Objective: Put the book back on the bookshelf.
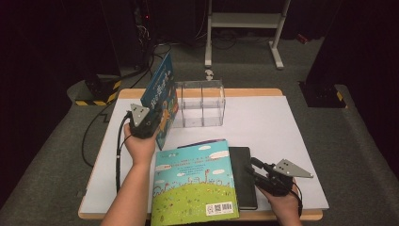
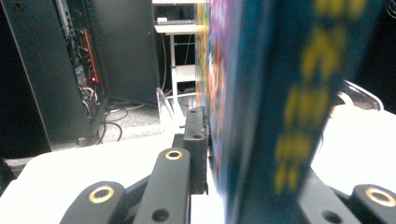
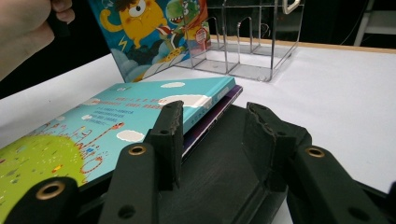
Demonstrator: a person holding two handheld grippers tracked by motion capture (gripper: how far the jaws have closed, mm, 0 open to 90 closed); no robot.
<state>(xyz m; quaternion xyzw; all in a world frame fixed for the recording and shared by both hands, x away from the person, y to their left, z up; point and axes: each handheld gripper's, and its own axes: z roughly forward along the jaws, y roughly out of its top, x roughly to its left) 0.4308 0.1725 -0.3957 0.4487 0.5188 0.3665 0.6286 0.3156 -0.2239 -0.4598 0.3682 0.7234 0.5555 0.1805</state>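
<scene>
Clearly, the thing in hand is the blue picture book (image 1: 160, 94), which stands on edge and leans a little at the left of the tabletop (image 1: 282, 132), just beside the clear divided rack (image 1: 202, 103). The left claw (image 1: 153, 123) grips it low down, narrow, with the cover between its jaws. In the left gripper view the near pad lies right against the printed face of the book (image 2: 261, 107).

I judge it a thin hardback: stiff boards that won't bend, light enough for one claw, but with a glossy cover that could slide under a weak pinch. Held near one lower corner, its tall upper part acts as a lever, so it may swing or tip if the grip slackens. A hold closer to the spine and nearer mid-height would steady it. The rack looks like thin clear plastic, light and easy to shove, so the book should go into a slot without knocking a wall.

The right claw (image 1: 254, 170) sits half open with nothing between its jaws, low over the black notebook (image 1: 244, 179) at the near right. Touching that notebook on its left lies a green and sky-blue picture book (image 1: 193, 183) on top of a purple one (image 3: 219, 109). These lie flat, so each needs an edge lifted first.
</scene>
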